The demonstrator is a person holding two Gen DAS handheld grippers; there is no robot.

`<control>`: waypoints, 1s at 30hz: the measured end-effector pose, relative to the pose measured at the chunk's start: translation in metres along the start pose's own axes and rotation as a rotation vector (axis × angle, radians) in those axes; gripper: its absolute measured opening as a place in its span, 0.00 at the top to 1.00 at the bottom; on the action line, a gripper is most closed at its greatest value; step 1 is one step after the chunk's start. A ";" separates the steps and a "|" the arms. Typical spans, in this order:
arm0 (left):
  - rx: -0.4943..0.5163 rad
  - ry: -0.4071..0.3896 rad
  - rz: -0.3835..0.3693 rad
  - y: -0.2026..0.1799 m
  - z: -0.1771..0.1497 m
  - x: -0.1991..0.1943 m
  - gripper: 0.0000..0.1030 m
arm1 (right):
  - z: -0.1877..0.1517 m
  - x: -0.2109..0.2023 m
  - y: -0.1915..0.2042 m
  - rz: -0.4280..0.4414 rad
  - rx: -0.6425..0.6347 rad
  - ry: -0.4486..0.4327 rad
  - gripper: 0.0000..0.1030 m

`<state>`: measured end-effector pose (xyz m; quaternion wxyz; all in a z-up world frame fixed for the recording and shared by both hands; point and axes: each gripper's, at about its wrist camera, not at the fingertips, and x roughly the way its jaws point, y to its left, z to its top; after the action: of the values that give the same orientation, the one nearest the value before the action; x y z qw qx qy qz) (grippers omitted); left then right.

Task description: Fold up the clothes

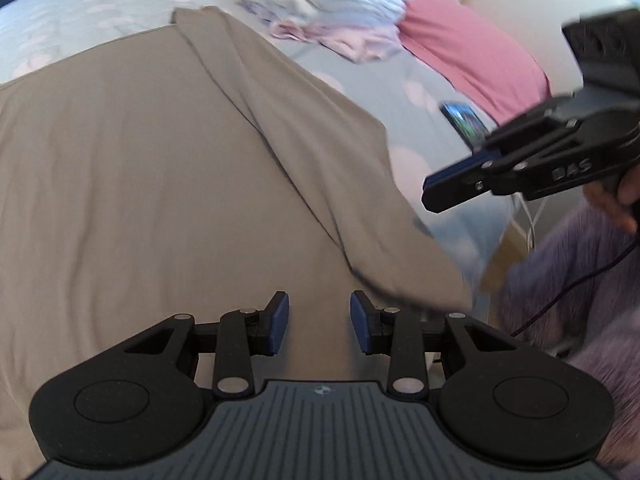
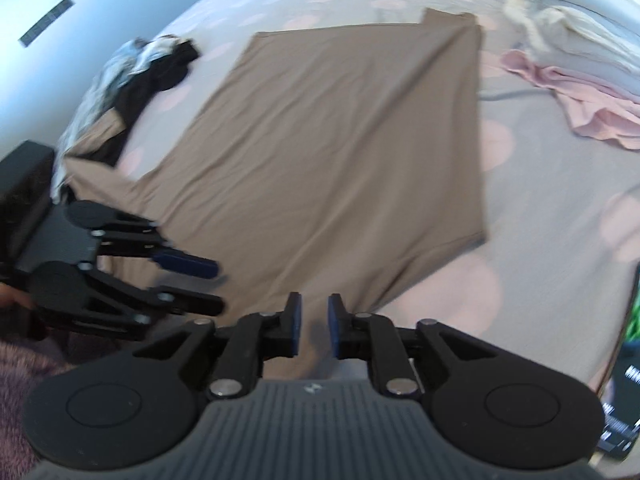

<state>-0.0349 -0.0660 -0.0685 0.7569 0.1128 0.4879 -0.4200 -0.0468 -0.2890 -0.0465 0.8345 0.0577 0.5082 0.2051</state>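
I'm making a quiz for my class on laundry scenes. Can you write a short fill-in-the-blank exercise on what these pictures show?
1. The large garment spread flat on the bed is ____ in colour.
2. Between the fingers of the left gripper there is ____.
3. The dark crumpled clothes lie to the ____ of the spread garment in the right wrist view.
4. The pile of folded laundry is mostly white and ____.

Missing words: brown; nothing; left; pink

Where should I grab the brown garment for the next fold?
Probably the near hem corner of the brown garment, coming from the near bed edge with the right gripper. The cloth lies flat with one side already folded in, and that corner sits free on the bedsheet. The left gripper suits the hem beside it.
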 end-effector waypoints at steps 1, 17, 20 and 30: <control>0.013 0.000 0.010 -0.002 -0.002 -0.001 0.70 | -0.006 -0.001 0.011 0.002 -0.037 -0.005 0.70; -0.034 -0.069 -0.004 -0.004 -0.021 -0.021 0.70 | -0.024 0.048 0.065 -0.199 -0.260 0.095 0.98; 0.003 -0.082 -0.032 -0.010 -0.019 -0.017 0.70 | -0.025 0.029 0.062 -0.202 -0.227 0.073 0.99; 0.236 -0.165 -0.020 -0.023 0.017 0.021 0.75 | -0.016 -0.010 0.054 -0.216 -0.120 0.012 0.99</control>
<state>-0.0375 -0.1011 -0.0717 0.7717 0.1615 0.3723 -0.4897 -0.0800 -0.2461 -0.0295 0.8506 -0.0485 0.5032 0.1445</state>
